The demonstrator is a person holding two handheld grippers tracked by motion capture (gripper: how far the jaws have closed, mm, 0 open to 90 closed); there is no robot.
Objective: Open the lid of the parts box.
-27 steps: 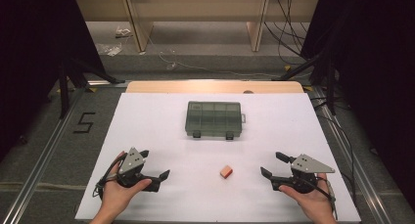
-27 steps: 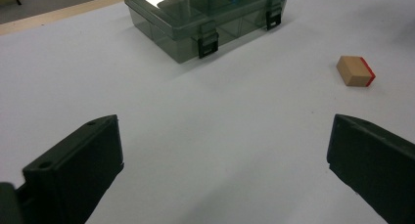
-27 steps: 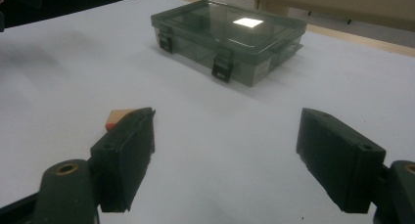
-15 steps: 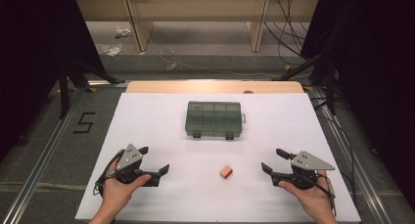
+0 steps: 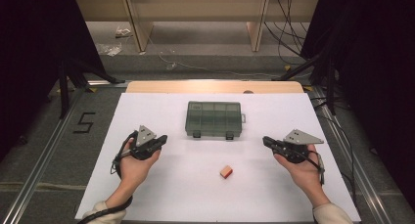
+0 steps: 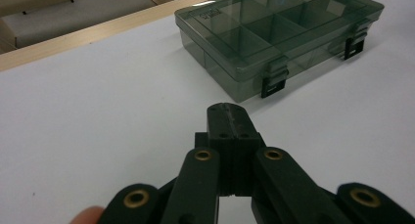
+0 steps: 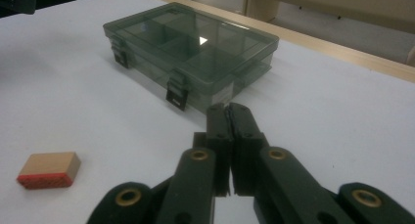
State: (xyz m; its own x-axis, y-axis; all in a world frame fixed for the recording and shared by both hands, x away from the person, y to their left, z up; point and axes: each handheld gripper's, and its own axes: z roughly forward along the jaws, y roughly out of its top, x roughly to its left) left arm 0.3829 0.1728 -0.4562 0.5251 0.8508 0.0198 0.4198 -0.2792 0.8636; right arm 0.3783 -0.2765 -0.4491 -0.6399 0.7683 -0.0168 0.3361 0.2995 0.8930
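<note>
A closed, smoke-grey compartment box [image 5: 214,119] sits mid-table, its two black latches facing the person. A small block [image 5: 225,172] with a tan top and a red side lies on the white sheet in front of it. My left gripper [image 5: 161,138] is held left of the box, pointing right at it, jaws pressed together with nothing between them. My right gripper [image 5: 265,141] is held right of the box, pointing left, also shut and empty. In the left gripper view the left gripper [image 6: 227,109] stops short of the box [image 6: 279,33]. In the right gripper view the right gripper [image 7: 229,109] faces the box [image 7: 191,43], with the block [image 7: 49,169] at lower left.
The white sheet [image 5: 161,199] covers the table, with a wooden strip [image 5: 215,86] along its far edge. Metal rails [image 5: 44,155] run down both sides. Cables [image 5: 288,48] lie on the floor beyond the table.
Both hands have moved away from the near edge towards the box. The jaws of both grippers looked spread before and now stand together. Box and block have not moved.
</note>
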